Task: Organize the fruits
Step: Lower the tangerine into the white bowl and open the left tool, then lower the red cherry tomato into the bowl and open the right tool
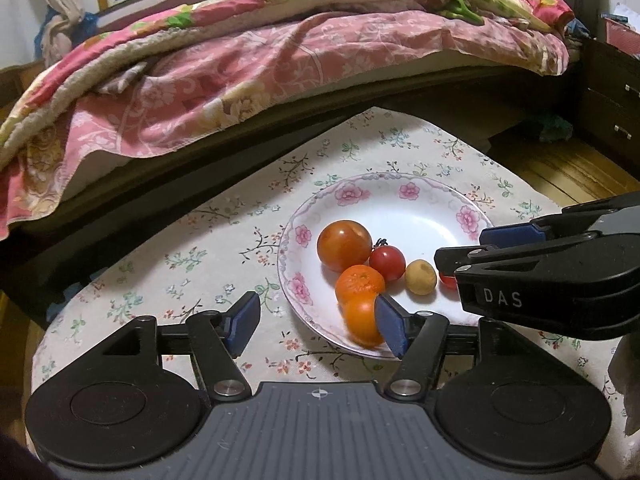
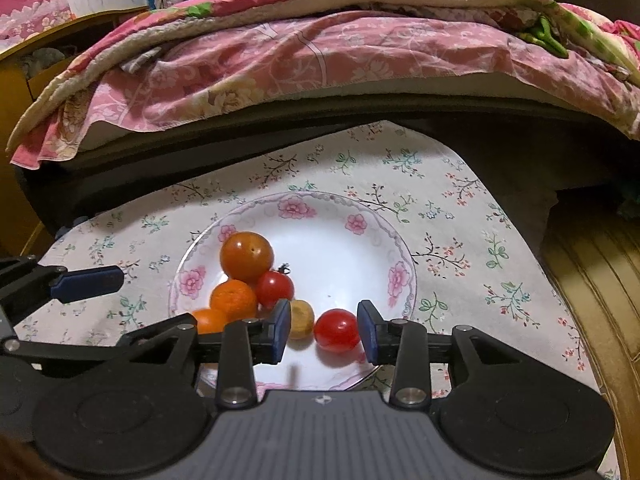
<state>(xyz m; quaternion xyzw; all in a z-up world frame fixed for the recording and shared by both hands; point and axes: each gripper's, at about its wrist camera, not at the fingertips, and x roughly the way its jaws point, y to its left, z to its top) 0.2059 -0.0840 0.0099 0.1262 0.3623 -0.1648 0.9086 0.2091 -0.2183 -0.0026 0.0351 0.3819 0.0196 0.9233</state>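
A white plate with pink flowers (image 1: 404, 192) (image 2: 320, 216) holds several fruits: a large orange-red tomato (image 1: 344, 244) (image 2: 247, 255), a stemmed cherry tomato (image 1: 387, 263) (image 2: 275, 289), two mandarins (image 1: 359, 283) (image 2: 233, 299), and a tan round fruit (image 1: 420, 277) (image 2: 302, 318). My right gripper (image 2: 324, 332) is open, its jaws on either side of a red cherry tomato (image 2: 336, 330) near the plate's front rim. My left gripper (image 1: 316, 324) is open wide. The nearer mandarin (image 1: 360, 320) (image 2: 208, 320) lies against its right pad (image 1: 390, 328) and looks blurred.
The plate rests on a table with a flowered cloth (image 1: 224, 240) (image 2: 460, 208). Just behind it runs a dark bed frame (image 1: 200, 168) under a pink quilt (image 1: 240, 64) (image 2: 320, 52). Dark drawers (image 1: 612, 108) and wooden floor (image 2: 592, 264) lie to the right.
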